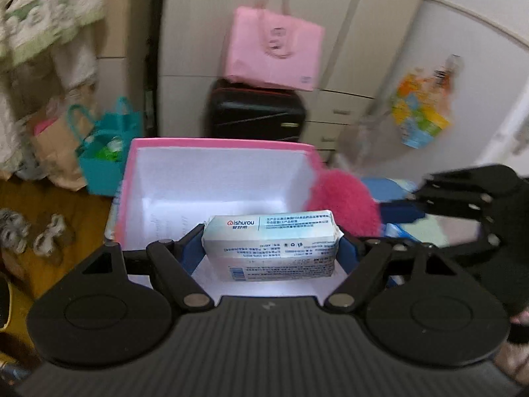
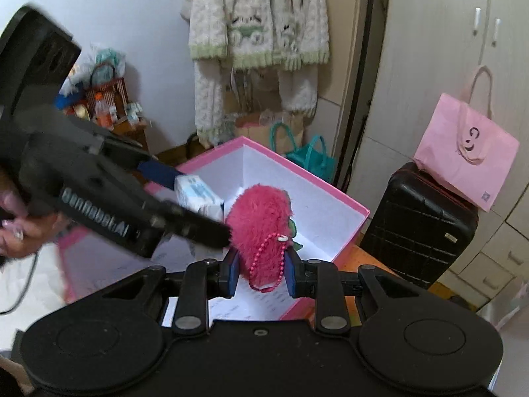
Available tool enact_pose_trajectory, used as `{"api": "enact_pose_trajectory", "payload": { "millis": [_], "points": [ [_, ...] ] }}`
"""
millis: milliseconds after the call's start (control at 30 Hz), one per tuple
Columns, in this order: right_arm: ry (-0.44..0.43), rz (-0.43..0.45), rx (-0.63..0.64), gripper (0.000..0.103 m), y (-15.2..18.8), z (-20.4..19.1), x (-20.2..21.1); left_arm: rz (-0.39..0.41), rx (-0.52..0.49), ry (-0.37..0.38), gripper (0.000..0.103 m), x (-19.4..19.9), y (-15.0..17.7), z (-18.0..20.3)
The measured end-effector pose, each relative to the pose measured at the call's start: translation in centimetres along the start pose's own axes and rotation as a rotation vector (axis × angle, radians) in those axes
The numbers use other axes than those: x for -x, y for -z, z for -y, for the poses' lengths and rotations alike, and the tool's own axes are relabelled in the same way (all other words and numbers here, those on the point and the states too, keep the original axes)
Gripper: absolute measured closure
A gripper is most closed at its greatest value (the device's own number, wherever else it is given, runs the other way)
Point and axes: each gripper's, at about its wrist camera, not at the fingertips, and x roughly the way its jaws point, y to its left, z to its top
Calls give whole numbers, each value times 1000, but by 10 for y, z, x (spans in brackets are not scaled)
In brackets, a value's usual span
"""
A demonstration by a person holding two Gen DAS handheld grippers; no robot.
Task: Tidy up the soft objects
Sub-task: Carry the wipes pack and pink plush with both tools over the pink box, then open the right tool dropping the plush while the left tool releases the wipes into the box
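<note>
Overhead, one tissue pack (image 1: 269, 246) clamped in left gripper (image 1: 269, 251), one pink plush (image 2: 259, 228) in right gripper (image 2: 261, 273), one box (image 1: 215, 147).

Small print on tissue pack (image 1: 269, 248) unreadable, sticker (image 1: 421, 109) motion-blurred

The left gripper (image 1: 271, 248) points forward and downward, its blue-padded jaws spread wide and pressed against the two ends of a tissue pack (image 1: 269, 244) held crosswise between them. The right gripper (image 2: 263, 269), just to its right and angled the same way, has its jaws drawn close, pinching a fluffy pink plush (image 2: 259, 221) (a bead chain hangs from it). A hand (image 2: 15, 228) grips the left gripper's handle from behind.
</note>
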Motion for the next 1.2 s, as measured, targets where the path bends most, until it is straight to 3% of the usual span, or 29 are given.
{"api": "enact_pose_trajectory", "payload": {
  "millis": [100,367,567,967,1067,1133,1200],
  "points": [
    [49,-18,38,71,0,6,-20,4,2,-92,25,-16,-7,-9],
    [90,-133,156,71,-13,5,-70,-111,107,-109,25,-61,-18,-20],
    [96,-209,212,72,-18,7,-95,-85,58,-184,25,-75,-20,-9],
    [136,-202,294,71,-12,5,-108,-93,-10,-207,23,-94,-21,-2],
    [141,-188,267,65,-11,3,-104,-83,5,-184,21,-89,-18,-4],
    [120,-157,245,54,-9,-1,-94,-81,5,-159,20,-84,-14,-3],
    [119,-126,232,52,-6,-3,-82,-53,-9,-165,19,-75,-12,-1]
  ]
}}
